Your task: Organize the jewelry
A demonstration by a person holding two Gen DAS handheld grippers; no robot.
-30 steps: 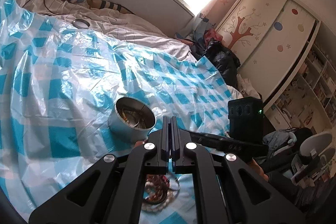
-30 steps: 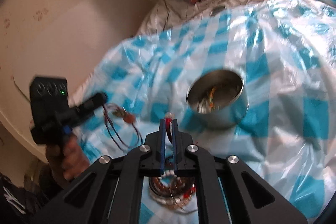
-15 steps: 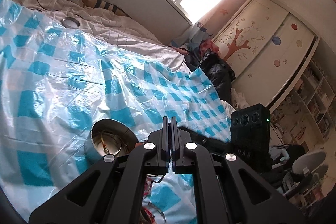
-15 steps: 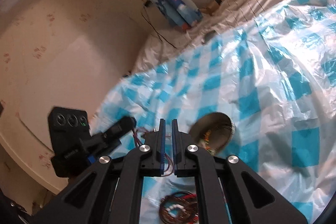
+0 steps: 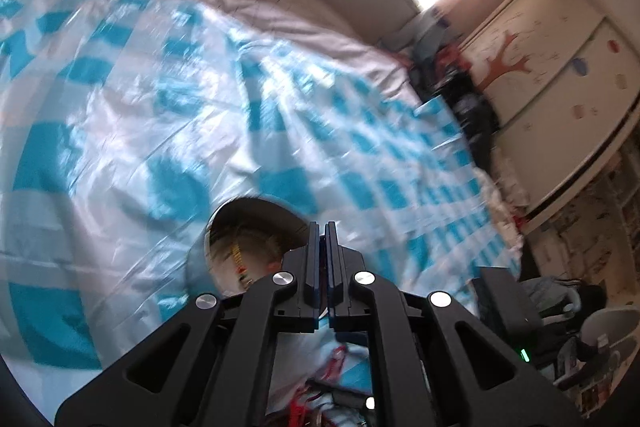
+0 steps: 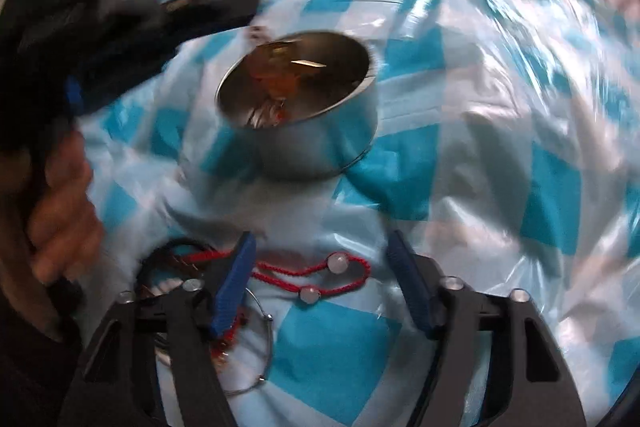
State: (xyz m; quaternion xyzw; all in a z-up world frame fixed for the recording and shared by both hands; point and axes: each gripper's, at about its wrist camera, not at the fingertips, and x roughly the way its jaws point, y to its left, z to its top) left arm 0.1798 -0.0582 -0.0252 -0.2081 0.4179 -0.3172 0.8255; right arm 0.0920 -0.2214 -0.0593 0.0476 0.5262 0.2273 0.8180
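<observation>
The right tool (image 6: 320,267) is opening over a red cord (image 6: 316,273) low in frame, for pickup; the left tool (image 5: 322,247), shut empty, is hanging by the tin (image 6: 304,107) at centre.

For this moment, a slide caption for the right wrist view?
Right gripper, jaws opening, over a red cord bracelet near the metal tin.

Both grippers angled downward, side by side.
Left gripper (image 5: 319,227) pinched closed; right gripper (image 6: 320,247) spreading apart, person's hand (image 6: 60,211) at nine o'clock.
</observation>
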